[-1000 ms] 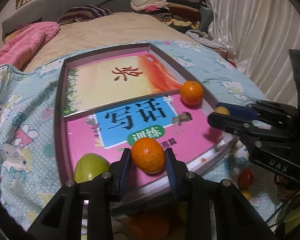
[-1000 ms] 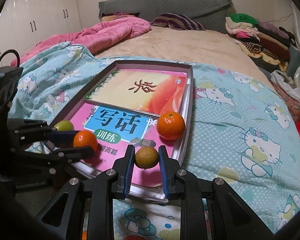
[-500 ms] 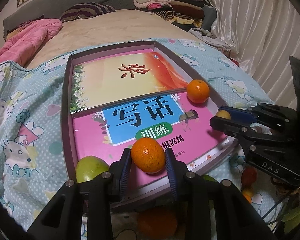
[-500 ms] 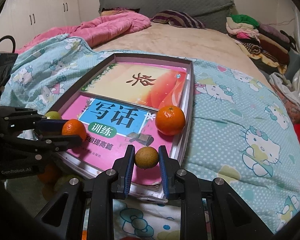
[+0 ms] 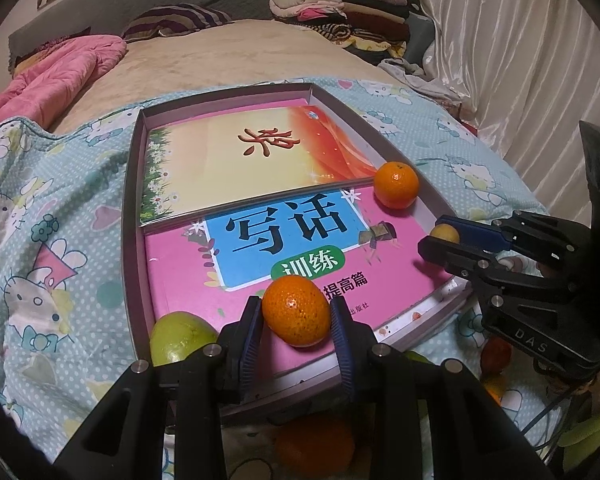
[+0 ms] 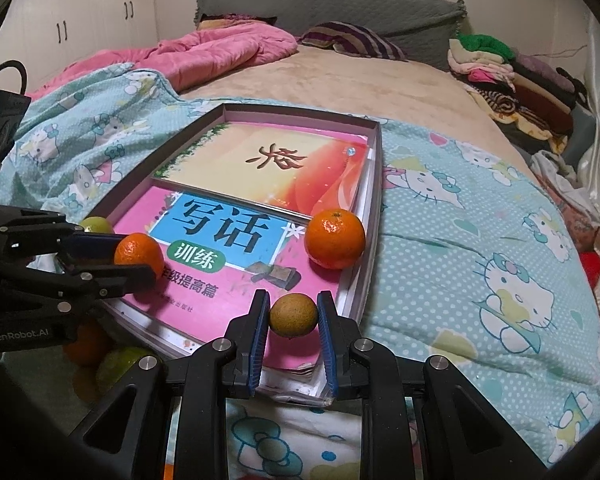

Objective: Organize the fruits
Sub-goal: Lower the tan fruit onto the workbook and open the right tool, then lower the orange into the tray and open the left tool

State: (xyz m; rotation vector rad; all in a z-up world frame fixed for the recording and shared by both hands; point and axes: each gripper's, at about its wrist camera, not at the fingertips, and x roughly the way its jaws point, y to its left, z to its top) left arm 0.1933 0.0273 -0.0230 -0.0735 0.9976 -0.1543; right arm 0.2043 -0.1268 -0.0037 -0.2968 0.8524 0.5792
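Holding much as a second ago, the left gripper (image 5: 296,320) stays clamped on an orange (image 5: 296,310) and the right gripper (image 6: 293,316) on a small brownish fruit (image 6: 293,315), both poised over the book-filled tray (image 6: 374,184) on a cartoon quilt (image 6: 480,240) across a bed, so placing seems next.

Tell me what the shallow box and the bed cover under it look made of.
Shallow box: probably cardboard, matte mauve, with thin, straight walls and sharp folded corners. Bed cover: soft woven or quilted fabric, matte, printed with dots and cartoon cats; it wrinkles and drapes.
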